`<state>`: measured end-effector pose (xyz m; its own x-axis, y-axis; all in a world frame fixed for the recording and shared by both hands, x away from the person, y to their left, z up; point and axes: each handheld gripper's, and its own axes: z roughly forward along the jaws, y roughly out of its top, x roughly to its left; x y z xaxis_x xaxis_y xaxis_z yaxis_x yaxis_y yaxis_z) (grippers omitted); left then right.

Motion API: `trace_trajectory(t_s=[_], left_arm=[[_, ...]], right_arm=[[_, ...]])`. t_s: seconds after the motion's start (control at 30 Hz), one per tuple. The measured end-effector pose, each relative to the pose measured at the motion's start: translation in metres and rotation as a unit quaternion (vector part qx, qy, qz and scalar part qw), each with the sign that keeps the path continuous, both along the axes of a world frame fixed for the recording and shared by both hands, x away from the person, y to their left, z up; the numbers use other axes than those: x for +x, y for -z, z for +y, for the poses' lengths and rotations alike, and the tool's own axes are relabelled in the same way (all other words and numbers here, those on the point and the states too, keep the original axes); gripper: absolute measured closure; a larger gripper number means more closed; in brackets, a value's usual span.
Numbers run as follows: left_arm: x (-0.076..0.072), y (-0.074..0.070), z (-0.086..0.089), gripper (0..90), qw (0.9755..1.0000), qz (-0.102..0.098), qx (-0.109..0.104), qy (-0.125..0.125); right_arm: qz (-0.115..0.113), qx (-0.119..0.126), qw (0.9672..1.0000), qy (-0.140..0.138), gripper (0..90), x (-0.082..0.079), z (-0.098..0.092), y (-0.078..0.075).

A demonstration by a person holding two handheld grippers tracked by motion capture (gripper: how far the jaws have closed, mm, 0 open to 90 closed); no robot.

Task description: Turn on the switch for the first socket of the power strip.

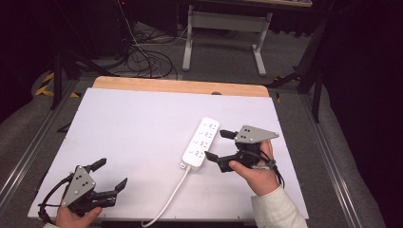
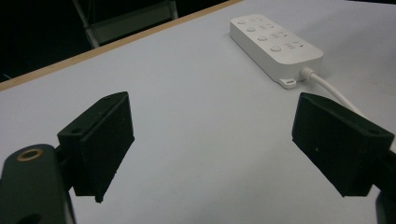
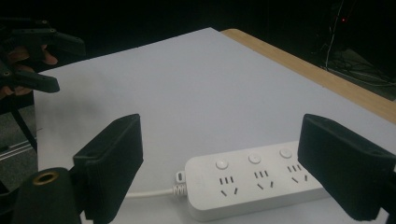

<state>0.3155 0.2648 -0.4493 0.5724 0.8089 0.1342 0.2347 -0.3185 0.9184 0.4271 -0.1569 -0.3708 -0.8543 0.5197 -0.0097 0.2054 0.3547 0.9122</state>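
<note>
Power strip (image 1: 201, 143), white, lies flat on the white table surface (image 1: 142, 128), right of centre, long axis running near-left to far-right. Sockets and round buttons face up. Its white cord (image 1: 172, 195) leaves the near end and curves toward the near table edge. Nothing touching the strip.

Right gripper (image 1: 219, 145) held in the person's right hand (image 1: 254, 172), just right of the strip, jaws spread wide, empty. One jaw tip sits near the strip's far part, the other near its near end; cannot tell from the high view whether either touches. In the right gripper view the strip (image 3: 252, 179) lies between and beyond the two black jaws, cord end on the left, three buttons visible. Grey triangular plate (image 1: 254, 134) on top of this gripper.

Left gripper (image 1: 112, 175) at the near-left corner of the table, held by the left hand (image 1: 76, 216), well apart from the strip. Jaws spread wide, nothing between them. In the left gripper view, bare table between the jaws, strip (image 2: 275, 44) far right, cord (image 2: 334, 93) trailing off toward the right jaw.

Wooden table edge (image 1: 180, 86) shows along the far side. Cables (image 1: 147, 59) on the floor beyond, plus a white desk frame (image 1: 228, 33).
</note>
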Motion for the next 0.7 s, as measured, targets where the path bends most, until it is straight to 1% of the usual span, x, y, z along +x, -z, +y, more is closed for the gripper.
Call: trace_trajectory(t_s=[0.13, 0.3, 0.47, 0.57, 0.6, 0.67, 0.7], left_arm=[[0.0, 0.0, 0.0, 13.4, 1.0, 0.0, -0.002, -0.001], [0.0, -0.001, 0.001, 13.7, 1.0, 0.002, 0.0, 0.0], [0.0, -0.001, 0.001, 13.9, 1.0, 0.004, 0.001, 0.001], [0.0, -0.001, 0.001, 14.0, 1.0, 0.007, -0.003, 0.002], [0.0, -0.001, 0.001, 14.0, 1.0, 0.006, 0.0, 0.002], [-0.001, -0.001, 0.0, 14.5, 1.0, 0.007, 0.001, 0.002], [-0.001, -0.002, 0.0, 14.5, 1.0, 0.004, 0.005, 0.002]], right_arm=[[0.01, 0.003, 0.9999, 0.001, 15.2, -0.005, -0.011, 0.004], [0.012, 0.01, 0.9998, 0.007, 15.2, -0.013, -0.023, 0.011], [0.018, 0.006, 0.9997, 0.015, 15.0, -0.019, -0.037, 0.019], [0.016, 0.006, 0.9997, 0.02, 15.0, -0.022, -0.044, 0.025], [0.017, 0.006, 0.9996, 0.022, 15.0, -0.023, -0.048, 0.028], [0.016, 0.009, 0.9995, 0.026, 15.0, -0.025, -0.054, 0.033], [0.018, 0.011, 0.9994, 0.027, 15.0, -0.026, -0.057, 0.036]])
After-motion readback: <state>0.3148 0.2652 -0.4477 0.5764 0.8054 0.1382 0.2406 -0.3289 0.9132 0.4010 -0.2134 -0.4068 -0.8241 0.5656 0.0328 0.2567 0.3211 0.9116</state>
